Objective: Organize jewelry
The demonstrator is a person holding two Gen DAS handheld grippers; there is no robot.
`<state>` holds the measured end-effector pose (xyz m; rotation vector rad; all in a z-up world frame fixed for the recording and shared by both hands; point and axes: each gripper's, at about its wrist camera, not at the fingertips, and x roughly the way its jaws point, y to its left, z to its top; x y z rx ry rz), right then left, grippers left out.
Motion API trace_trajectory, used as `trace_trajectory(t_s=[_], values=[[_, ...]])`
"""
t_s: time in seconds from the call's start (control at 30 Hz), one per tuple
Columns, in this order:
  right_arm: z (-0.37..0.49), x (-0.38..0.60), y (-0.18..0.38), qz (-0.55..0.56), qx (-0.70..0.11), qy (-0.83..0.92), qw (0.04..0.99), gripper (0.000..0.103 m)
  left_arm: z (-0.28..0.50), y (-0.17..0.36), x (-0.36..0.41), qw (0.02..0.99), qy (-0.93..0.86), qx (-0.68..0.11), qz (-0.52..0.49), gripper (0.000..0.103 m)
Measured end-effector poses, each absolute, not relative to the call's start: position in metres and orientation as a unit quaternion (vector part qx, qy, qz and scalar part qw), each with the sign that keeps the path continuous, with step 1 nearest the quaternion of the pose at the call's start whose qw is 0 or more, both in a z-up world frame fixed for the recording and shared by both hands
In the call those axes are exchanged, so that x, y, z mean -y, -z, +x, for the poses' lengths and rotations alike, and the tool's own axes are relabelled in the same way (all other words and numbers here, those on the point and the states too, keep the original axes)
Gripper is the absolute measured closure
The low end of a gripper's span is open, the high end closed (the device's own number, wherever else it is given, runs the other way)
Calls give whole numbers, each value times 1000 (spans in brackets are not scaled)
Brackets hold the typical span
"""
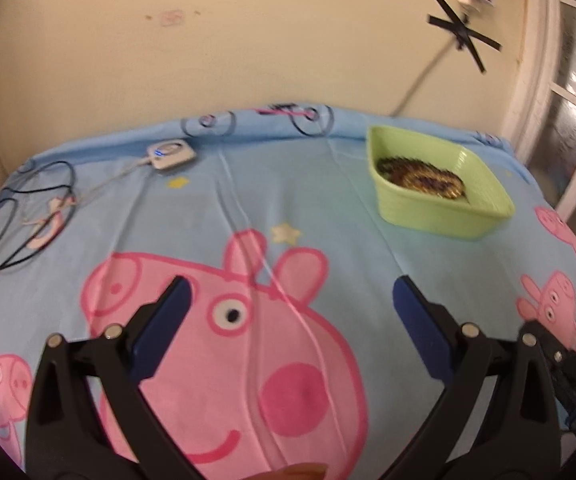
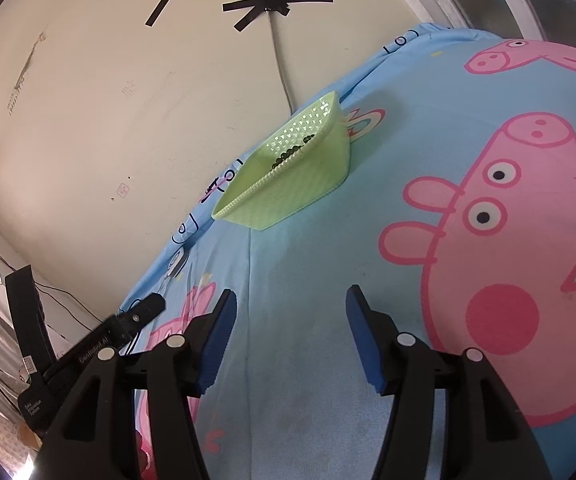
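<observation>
A light green plastic basket (image 1: 439, 192) sits on the blue cartoon-pig sheet (image 1: 327, 208) at the far right, near the wall. A coil of dark and gold beaded jewelry (image 1: 419, 178) lies inside it. My left gripper (image 1: 291, 286) stands open wide over the big pink pig print, well short of the basket, with nothing between its blue pads. In the right wrist view the basket (image 2: 288, 184) appears tilted, with dark beads (image 2: 291, 152) showing through its mesh. My right gripper (image 2: 291, 294) is open above bare sheet, also empty and short of the basket.
A small white device (image 1: 170, 154) with a blue light and black cables (image 1: 28, 216) lie at the sheet's far left. A cream wall with a taped cord (image 1: 463, 32) runs close behind. A white window frame (image 1: 535, 80) stands at the right.
</observation>
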<state>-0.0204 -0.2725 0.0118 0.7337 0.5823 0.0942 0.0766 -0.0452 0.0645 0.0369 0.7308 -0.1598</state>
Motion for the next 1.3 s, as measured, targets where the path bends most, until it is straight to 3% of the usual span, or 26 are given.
trace_trajectory(t_s=[0.47, 0.8, 1.3], values=[[-19, 273, -10, 353, -282, -45, 891, 70, 73, -69, 53, 934, 90, -343, 54, 6], [-20, 274, -11, 355, -281, -44, 891, 70, 79, -69, 43, 925, 95, -367, 14, 6], [-22, 277, -11, 359, -278, -43, 890, 70, 65, -76, 58, 936, 106, -327, 76, 6]])
